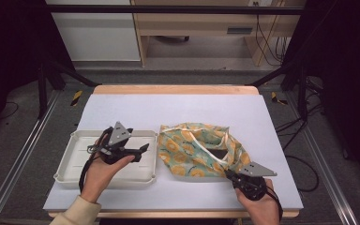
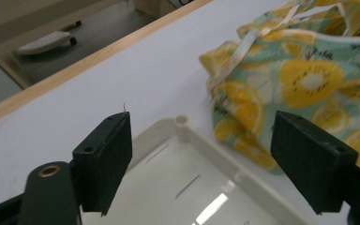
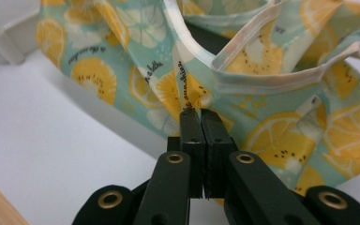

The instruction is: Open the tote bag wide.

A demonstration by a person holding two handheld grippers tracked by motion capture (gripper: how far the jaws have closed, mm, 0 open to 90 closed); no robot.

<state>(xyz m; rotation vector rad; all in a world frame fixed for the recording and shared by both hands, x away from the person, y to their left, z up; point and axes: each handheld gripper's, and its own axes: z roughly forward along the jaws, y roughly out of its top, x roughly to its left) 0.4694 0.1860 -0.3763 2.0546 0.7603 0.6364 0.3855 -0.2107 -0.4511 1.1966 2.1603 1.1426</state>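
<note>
Right gripper view: the right gripper [image 3: 200, 123] was seen pinching the near edge of a lemon-print fabric bag [image 3: 281, 93], its jaws pressed together on a fold of the cloth. Just beyond, in the high view, the bag [image 1: 192, 150] was shown lying crumpled on the white table [image 1: 178, 110], touching the empty white tray [image 1: 75, 166] beside it. Above that tray the left gripper [image 2: 201, 154] was held with jaws spread and nothing between them. Only a thin fold was gripped, so the cloth was judged liable to slip free if pulled sharply.
</note>
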